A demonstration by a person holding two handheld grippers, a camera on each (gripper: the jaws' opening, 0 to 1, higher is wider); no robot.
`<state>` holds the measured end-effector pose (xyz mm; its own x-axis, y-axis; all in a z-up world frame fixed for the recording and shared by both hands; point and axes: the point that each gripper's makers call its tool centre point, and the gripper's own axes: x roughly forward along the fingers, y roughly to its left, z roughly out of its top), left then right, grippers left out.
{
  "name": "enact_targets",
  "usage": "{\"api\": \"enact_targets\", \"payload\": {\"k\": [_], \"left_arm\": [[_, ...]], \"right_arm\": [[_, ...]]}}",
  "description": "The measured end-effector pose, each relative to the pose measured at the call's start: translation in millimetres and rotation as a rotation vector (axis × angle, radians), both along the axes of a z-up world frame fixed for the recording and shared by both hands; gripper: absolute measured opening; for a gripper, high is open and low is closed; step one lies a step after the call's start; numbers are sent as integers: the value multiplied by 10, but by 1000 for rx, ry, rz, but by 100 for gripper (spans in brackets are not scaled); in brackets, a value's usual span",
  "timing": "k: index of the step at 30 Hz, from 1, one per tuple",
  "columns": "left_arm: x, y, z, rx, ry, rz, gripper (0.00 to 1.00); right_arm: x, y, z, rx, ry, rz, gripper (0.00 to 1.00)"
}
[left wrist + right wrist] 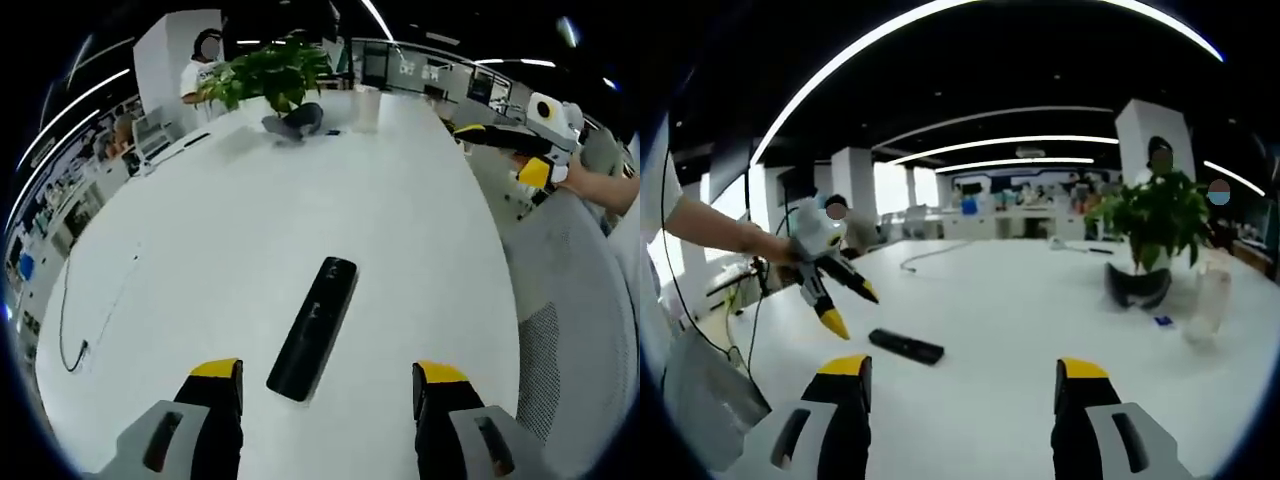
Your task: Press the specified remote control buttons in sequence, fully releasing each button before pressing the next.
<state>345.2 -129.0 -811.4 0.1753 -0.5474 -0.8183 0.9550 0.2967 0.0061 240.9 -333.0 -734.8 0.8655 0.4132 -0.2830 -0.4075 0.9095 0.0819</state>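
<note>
My left claw (328, 385) hung open at the frame's bottom, jaws straddling the remote (314, 328) lying mid-frame on the tabletop (240, 230), probably lining up a press; my right claw (960, 385) waited open, empty.

The long black remote control (313, 328) looks like smooth plastic with a faint sheen along its edges, and it lies on a large white table (250, 230) whose top is smooth and matt. The left gripper (327, 385) and the right gripper (960, 378) both have pale grey bodies of moulded plastic and black jaws capped in yellow, matt in finish. Beside the table, a grey chair (565, 330) shows an open mesh cloth, rough in texture.
</note>
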Motion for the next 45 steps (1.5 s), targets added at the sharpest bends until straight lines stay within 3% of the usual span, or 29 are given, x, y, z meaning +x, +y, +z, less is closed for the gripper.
{"api": "enact_targets", "payload": {"k": [5, 24, 41, 45], "left_arm": [[86, -33, -75, 56, -10, -45, 71], [189, -132, -402, 108, 67, -72, 71], [255, -202, -573, 175, 72, -131, 69], [248, -120, -625, 242, 36, -208, 67]], "right_arm": [[2, -14, -2, 2, 0, -7, 73], [12, -54, -35, 1, 12, -22, 73], [16, -63, -28, 9, 12, -28, 73], [18, -84, -38, 12, 17, -37, 73]]}}
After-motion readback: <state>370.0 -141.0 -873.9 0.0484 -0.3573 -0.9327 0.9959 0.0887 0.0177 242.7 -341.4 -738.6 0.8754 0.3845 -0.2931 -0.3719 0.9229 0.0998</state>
